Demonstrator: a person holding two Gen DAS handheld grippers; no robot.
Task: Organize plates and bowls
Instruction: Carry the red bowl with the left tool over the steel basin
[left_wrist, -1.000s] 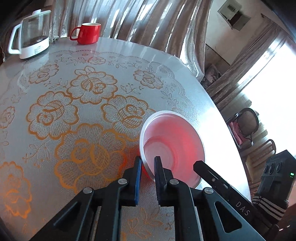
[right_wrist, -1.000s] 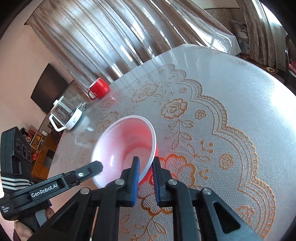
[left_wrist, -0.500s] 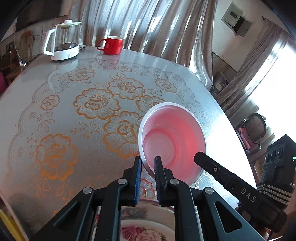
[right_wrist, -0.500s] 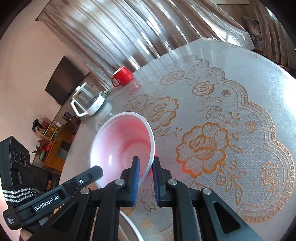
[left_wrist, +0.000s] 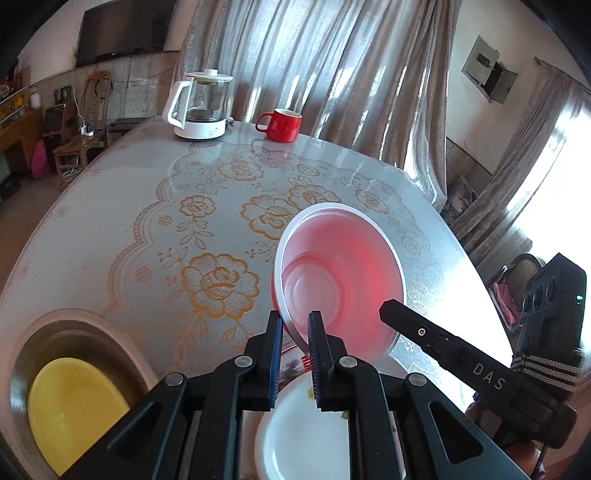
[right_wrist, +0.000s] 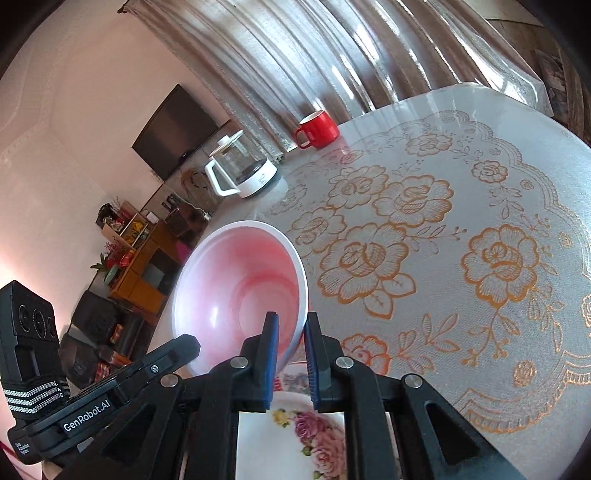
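A red bowl with a white rim (left_wrist: 340, 280) hangs tilted above the table, held from two sides. My left gripper (left_wrist: 295, 328) is shut on its near rim. My right gripper (right_wrist: 290, 328) is shut on the opposite rim of the same bowl (right_wrist: 236, 291). One of the right gripper's fingers (left_wrist: 417, 328) shows in the left wrist view, reaching to the bowl's right edge. Under the bowl lies a white plate with pink flowers (right_wrist: 306, 435), also seen as the plate (left_wrist: 303, 435) below my left fingers. A yellow plate (left_wrist: 74, 398) rests inside a steel basin (left_wrist: 74, 317) at the lower left.
A round table with a lace-patterned cloth (left_wrist: 207, 229) stretches ahead. A glass kettle on a white base (left_wrist: 199, 107) and a red mug (left_wrist: 280, 123) stand at its far edge by the curtains. Chairs and a cabinet stand beyond the table.
Both grippers have carried the bowl back toward the near edge of the table and a little higher. The flowered plate and the steel basin with the yellow plate have come into view.
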